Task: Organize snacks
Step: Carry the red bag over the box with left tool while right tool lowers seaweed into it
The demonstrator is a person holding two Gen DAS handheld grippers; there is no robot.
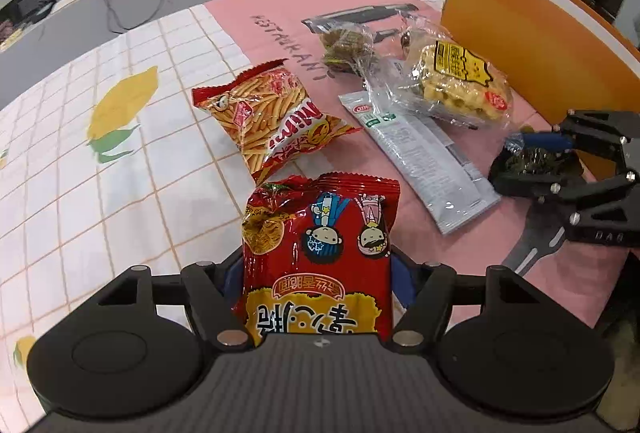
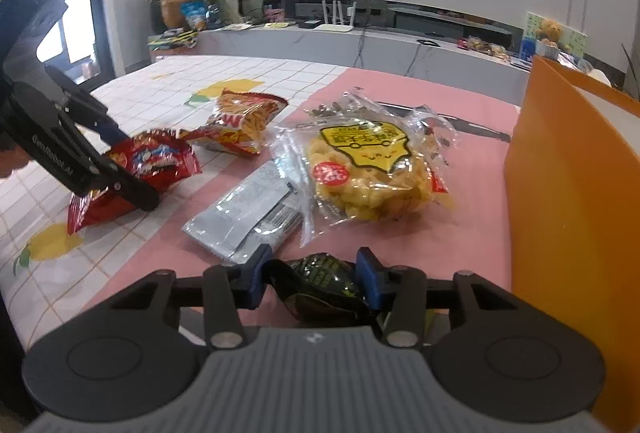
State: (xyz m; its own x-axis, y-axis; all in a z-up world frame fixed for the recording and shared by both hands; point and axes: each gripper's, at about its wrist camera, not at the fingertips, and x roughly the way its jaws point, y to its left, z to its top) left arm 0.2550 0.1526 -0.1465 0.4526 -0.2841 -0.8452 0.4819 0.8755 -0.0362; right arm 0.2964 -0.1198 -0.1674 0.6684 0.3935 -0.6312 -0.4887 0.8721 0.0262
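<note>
My left gripper (image 1: 318,277) is shut on a red snack bag with cartoon faces (image 1: 320,249) and holds it over the table; the bag also shows in the right wrist view (image 2: 148,169). My right gripper (image 2: 314,279) is shut on a small dark green packet (image 2: 320,285), also seen in the left wrist view (image 1: 536,161). On the table lie an orange-red stick-snack bag (image 1: 272,117), a clear bag of yellow puffs (image 1: 460,85), a grey-white sachet (image 1: 420,153) and a clear bag of brown snacks (image 1: 348,45).
An orange box (image 1: 532,41) stands at the right of the table, close to my right gripper; it also shows in the right wrist view (image 2: 572,201). The table has a white checked cloth (image 1: 100,173) and a pink mat (image 1: 272,17).
</note>
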